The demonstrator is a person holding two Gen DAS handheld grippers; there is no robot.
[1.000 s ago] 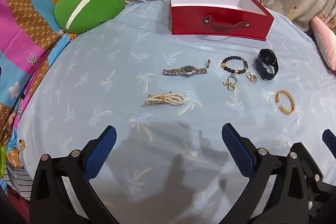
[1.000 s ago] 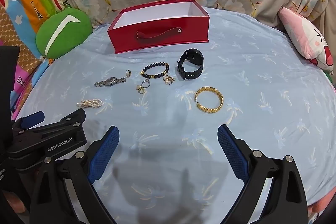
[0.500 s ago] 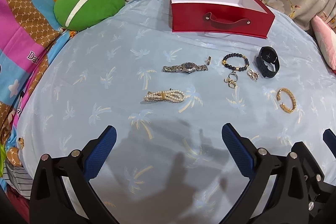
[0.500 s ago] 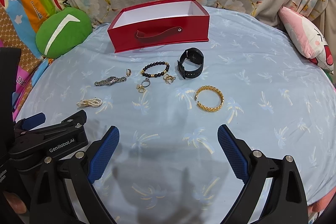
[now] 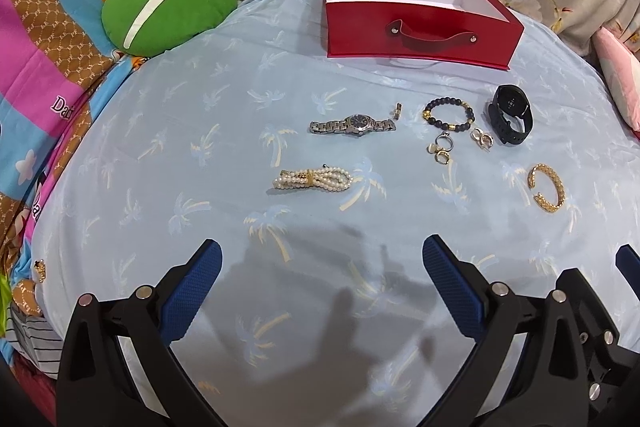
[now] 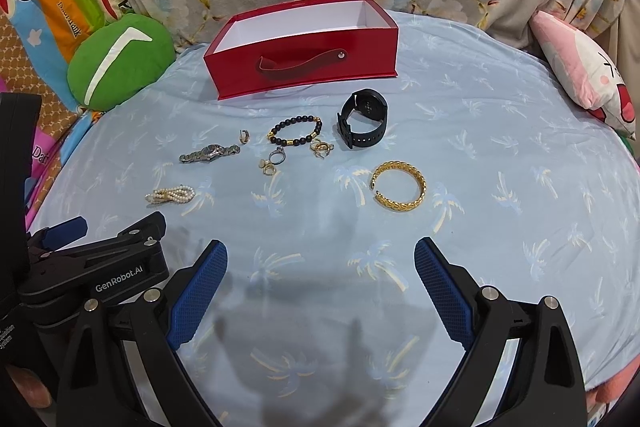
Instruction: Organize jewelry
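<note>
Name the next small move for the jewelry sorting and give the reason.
Probably ease the right gripper forward and down toward the gold bangle. Its jaws are open and empty, the bangle lies nearest ahead of it, apart from the other pieces, and the red box appears empty. The left gripper, also open, sits nearer the pearl bracelet.
</note>
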